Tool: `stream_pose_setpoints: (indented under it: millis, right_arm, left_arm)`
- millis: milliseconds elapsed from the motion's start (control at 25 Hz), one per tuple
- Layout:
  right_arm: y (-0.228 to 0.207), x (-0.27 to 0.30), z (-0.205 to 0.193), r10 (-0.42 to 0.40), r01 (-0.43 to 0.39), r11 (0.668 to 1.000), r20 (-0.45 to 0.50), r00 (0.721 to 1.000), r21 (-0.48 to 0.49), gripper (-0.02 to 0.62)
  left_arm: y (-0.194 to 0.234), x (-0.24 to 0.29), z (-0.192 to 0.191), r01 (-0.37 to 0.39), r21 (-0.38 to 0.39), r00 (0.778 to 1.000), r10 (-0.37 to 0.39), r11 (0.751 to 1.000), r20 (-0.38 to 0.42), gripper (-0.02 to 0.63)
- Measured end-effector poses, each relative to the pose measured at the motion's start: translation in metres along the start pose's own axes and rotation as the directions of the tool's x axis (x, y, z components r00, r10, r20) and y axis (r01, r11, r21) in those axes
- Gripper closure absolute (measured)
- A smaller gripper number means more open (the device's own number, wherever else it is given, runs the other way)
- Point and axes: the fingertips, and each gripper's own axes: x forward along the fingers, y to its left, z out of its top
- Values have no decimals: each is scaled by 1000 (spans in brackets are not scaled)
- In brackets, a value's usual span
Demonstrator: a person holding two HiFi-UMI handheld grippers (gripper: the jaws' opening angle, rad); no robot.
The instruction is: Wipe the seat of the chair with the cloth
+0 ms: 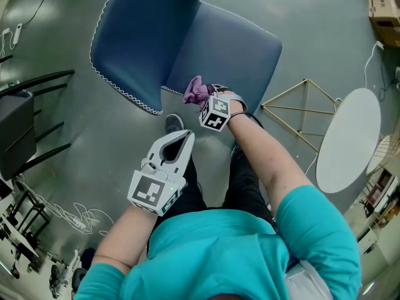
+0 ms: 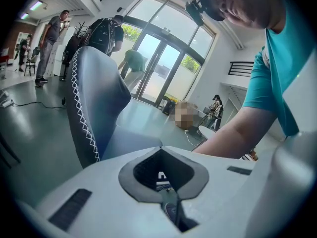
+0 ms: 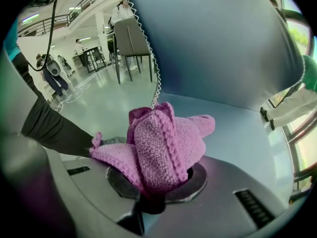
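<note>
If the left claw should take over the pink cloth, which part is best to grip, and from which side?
Probably the loose bunched folds of the cloth sticking out past the right claw, approached from the seat side; its base is pinched.

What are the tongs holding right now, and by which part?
The right tongs pinch the pink cloth by a bunched fold, the rest bulging out past them. The left tongs are shut on nothing.
</note>
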Motion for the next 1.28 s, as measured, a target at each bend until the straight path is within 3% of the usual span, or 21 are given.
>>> stream_pose_setpoints:
  millis: [1280]
  right_arm:
    - [23,-34,-78,21,-18,998,-44,999,59,535]
  left_arm:
    - [-35,33,6,52,44,998,-50,998,-47,603]
